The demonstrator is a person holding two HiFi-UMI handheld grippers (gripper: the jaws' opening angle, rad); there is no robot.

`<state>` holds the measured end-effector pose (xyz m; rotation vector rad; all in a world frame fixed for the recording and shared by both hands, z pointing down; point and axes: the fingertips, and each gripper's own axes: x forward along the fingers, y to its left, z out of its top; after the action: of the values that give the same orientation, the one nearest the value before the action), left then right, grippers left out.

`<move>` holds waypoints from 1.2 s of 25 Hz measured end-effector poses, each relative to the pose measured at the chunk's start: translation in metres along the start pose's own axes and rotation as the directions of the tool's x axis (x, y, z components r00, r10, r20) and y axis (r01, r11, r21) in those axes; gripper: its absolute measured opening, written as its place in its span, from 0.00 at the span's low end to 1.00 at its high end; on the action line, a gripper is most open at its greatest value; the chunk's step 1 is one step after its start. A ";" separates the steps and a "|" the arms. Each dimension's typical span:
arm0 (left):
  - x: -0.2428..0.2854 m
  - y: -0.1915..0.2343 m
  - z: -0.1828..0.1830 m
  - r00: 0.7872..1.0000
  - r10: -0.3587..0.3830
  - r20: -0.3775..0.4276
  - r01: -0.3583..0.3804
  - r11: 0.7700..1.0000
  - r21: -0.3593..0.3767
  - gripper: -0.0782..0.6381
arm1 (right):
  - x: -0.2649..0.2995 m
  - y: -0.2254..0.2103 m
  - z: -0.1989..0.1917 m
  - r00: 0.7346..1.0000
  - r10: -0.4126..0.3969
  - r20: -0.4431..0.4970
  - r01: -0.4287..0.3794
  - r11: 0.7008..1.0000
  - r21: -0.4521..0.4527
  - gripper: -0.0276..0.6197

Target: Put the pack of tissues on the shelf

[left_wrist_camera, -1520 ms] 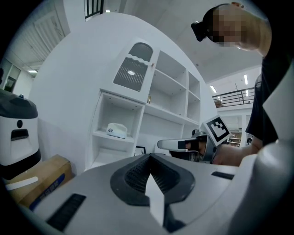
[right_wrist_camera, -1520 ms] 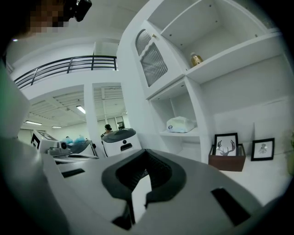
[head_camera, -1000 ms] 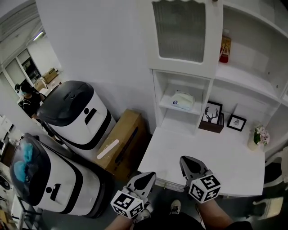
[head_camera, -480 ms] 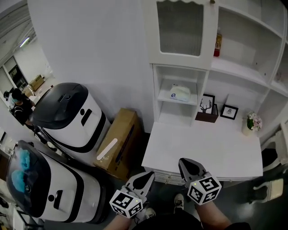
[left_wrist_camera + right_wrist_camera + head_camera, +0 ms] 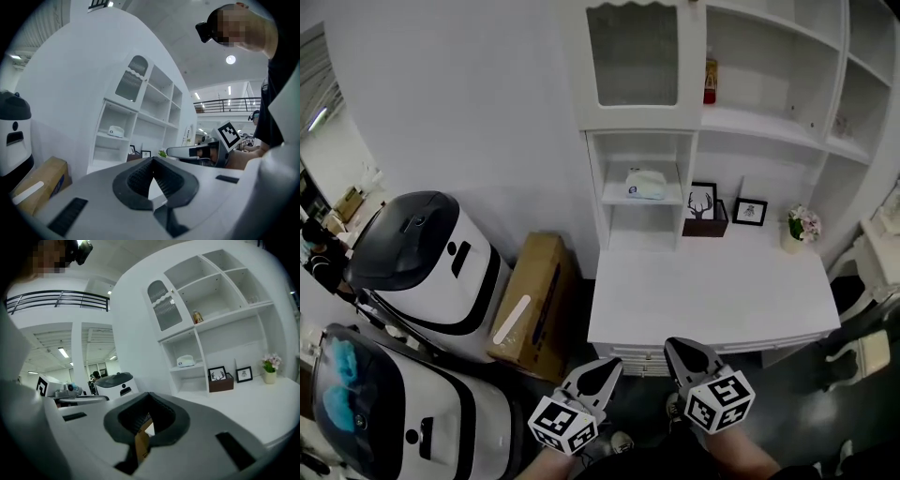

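1. At the left edge of the head view stand two rounded white-and-black machines (image 5: 422,258). Just right of them, a long brown cardboard box (image 5: 530,305) leans by the wall.
2. At the bottom, left of centre, the left gripper (image 5: 600,370) hangs low in front of the desk edge. Its own view shows the tongs pinched together at the tips with nothing between them.
3. Above centre, the white pack of tissues with a blue label (image 5: 645,184) lies on the middle board of the narrow white shelf unit (image 5: 609,200), under the glazed cabinet door. It is well apart from both grippers.
4. Right of bottom centre, the right gripper (image 5: 680,352) is likewise narrowed to a close and empty; only the cardboard shows through the slit behind its jaws.
5. Further right, two framed pictures (image 5: 702,202) and a small flower pot (image 5: 797,228) stand at the back of the white desk top (image 5: 712,291).
6. Over the last second the shelf unit has slid left and shrunk in the frame, while the pack has not moved. That suggests the person is backing away, and the placing looks finished.
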<state>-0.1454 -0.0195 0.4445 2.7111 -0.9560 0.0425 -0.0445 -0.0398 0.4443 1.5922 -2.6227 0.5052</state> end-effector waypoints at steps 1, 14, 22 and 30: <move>-0.002 -0.002 -0.002 1.000 -0.011 -0.004 0.011 1.000 0.001 0.11 | -0.004 0.002 -0.004 1.000 -0.010 0.001 0.010 1.000 0.004 0.05; -0.022 -0.025 -0.014 0.996 -0.089 -0.009 0.089 0.996 -0.001 0.11 | -0.044 0.031 -0.039 0.997 -0.064 -0.032 0.064 0.998 0.012 0.05; -0.017 -0.029 -0.009 0.996 -0.093 0.005 0.093 0.996 0.005 0.11 | -0.051 0.028 -0.038 0.997 -0.073 -0.035 0.074 0.997 0.002 0.05; -0.008 -0.027 -0.006 0.996 -0.090 0.005 0.089 0.996 0.007 0.11 | -0.046 0.022 -0.037 0.997 -0.061 -0.040 0.061 0.998 0.001 0.05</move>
<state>-0.1346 0.0070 0.4425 2.7584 -0.8361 0.0216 -0.0473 0.0199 0.4648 1.6391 -2.5374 0.5316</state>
